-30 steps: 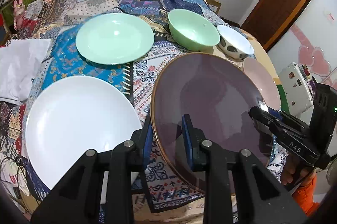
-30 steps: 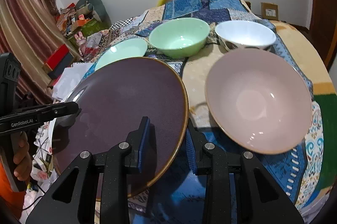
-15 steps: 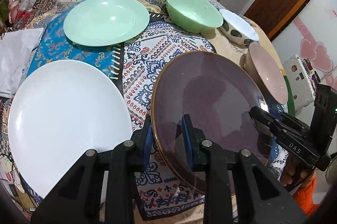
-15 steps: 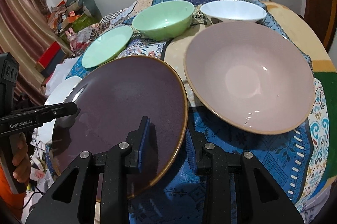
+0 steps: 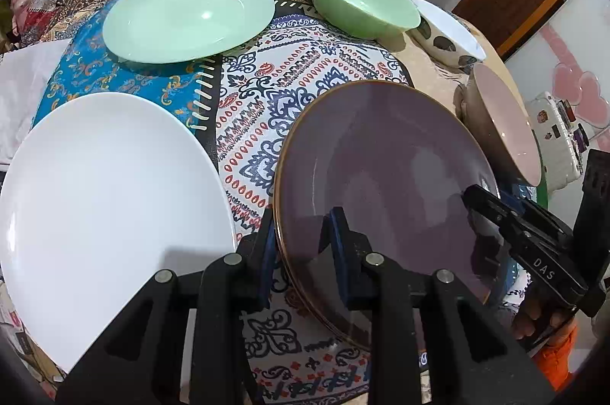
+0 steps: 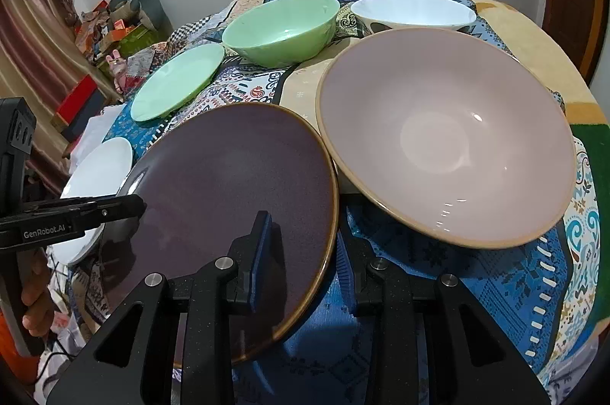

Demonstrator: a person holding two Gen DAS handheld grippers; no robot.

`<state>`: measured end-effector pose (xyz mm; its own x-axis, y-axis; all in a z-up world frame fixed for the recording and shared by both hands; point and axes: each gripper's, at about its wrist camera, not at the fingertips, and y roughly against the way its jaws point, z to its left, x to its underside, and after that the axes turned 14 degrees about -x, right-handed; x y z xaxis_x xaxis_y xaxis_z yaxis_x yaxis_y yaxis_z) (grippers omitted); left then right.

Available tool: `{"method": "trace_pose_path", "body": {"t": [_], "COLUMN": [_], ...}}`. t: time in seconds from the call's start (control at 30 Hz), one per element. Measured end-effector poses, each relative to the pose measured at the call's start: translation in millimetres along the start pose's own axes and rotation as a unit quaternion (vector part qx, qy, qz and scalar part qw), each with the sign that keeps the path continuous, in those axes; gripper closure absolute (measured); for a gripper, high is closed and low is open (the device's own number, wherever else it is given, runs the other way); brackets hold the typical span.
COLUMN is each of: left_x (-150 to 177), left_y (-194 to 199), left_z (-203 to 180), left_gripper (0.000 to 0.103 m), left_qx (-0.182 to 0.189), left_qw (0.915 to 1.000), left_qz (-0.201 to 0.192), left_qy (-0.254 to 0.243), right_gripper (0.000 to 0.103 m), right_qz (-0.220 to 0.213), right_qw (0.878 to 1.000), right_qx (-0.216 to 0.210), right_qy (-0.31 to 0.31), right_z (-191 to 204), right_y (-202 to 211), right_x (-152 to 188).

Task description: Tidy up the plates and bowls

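Both grippers grip the purple plate [image 5: 385,184] by opposite rims. My left gripper [image 5: 301,245] is shut on its near left edge; my right gripper [image 6: 305,245] is shut on its right edge [image 6: 228,191]. The plate hangs low over the patterned cloth. A white plate [image 5: 103,199] lies to its left, also seen in the right wrist view [image 6: 95,176]. A green plate [image 5: 187,14], a green bowl [image 5: 362,5] and a white spotted bowl [image 5: 446,31] stand farther back. A pink bowl [image 6: 446,138] sits right of the purple plate.
A patchwork tablecloth [image 5: 267,92] covers the round table. White paper [image 5: 23,88] lies at the left edge. A white device [image 5: 556,138] stands off the table's right side. Clutter and boxes [image 6: 114,28] sit by the far wall.
Both grippers have carried the purple plate down toward the cloth. The bowls and other plates have not moved on the table.
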<state>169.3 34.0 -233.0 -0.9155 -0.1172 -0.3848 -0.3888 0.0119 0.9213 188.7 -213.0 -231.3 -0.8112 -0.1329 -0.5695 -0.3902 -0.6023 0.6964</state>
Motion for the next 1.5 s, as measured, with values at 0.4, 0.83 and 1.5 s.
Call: {"method": "trace_pose_path", "body": {"t": [0.4, 0.83, 1.5], "left_x": [0.7, 11.0, 32.7], "left_y": [10.5, 75.7, 131.0], "left_z": [5.1, 30.9, 125.8], "left_gripper": [0.076, 0.059, 0.029], "left_qx": [-0.005, -0.051, -0.146], "left_qw": [0.9999, 0.9940, 0.9728], "left_qz": [-0.006, -0.092, -0.160], "left_qy": [0.015, 0.030, 0.082], "right_gripper": [0.072, 0.072, 0.050], "right_qz": [0.003, -0.030, -0.034], "right_qw": [1.000, 0.999, 0.989], "right_qx": [0.001, -0.004, -0.052], "right_qy": [0.000, 0.034, 0.138], "right_z": [1.7, 32.2, 123.2], "right_y": [7.1, 34.3, 4.6], "right_x": [-0.6, -12.7, -37.1]}}
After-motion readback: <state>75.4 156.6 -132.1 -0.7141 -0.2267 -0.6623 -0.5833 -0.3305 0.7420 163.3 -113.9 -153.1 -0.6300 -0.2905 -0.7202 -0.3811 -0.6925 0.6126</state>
